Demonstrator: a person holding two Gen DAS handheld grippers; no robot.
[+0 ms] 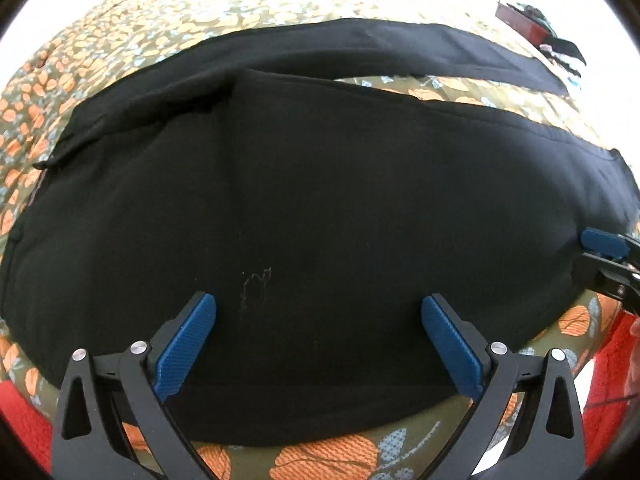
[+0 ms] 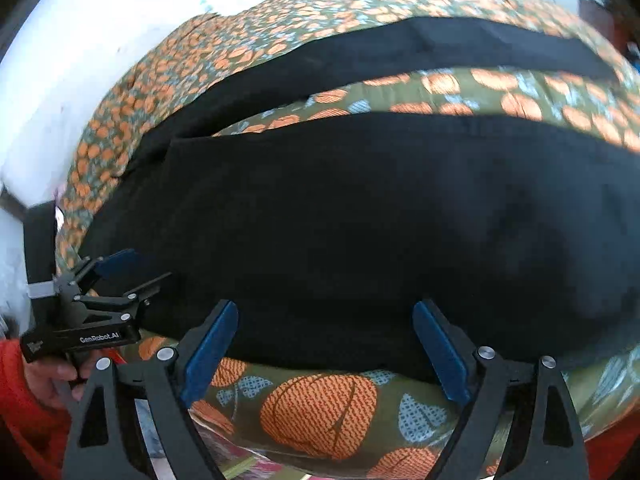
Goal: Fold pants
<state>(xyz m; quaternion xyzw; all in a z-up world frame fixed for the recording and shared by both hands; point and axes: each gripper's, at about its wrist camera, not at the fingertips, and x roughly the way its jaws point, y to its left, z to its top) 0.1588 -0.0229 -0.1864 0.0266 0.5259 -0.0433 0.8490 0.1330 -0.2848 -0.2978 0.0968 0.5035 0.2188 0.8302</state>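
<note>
Black pants (image 1: 320,200) lie spread on an olive bed cover with orange fruit print (image 1: 328,460), waist at the left and the two legs running apart to the right. My left gripper (image 1: 318,300) hangs open over the near leg's cloth, with nothing pinched between its blue pads. My right gripper (image 2: 324,306) is open as well, just above the near edge of the pants (image 2: 360,220) where they meet the cover (image 2: 320,412). Each gripper shows in the other's view: the right one (image 1: 604,248) at the right edge, the left one (image 2: 116,276) at the left.
A hand (image 2: 52,376) in a red sleeve holds the left gripper. A dark red box (image 1: 520,20) with dark clothing beside it stands at the far right of the bed. A white wall lies behind the bed. The bed's front edge is close below the grippers.
</note>
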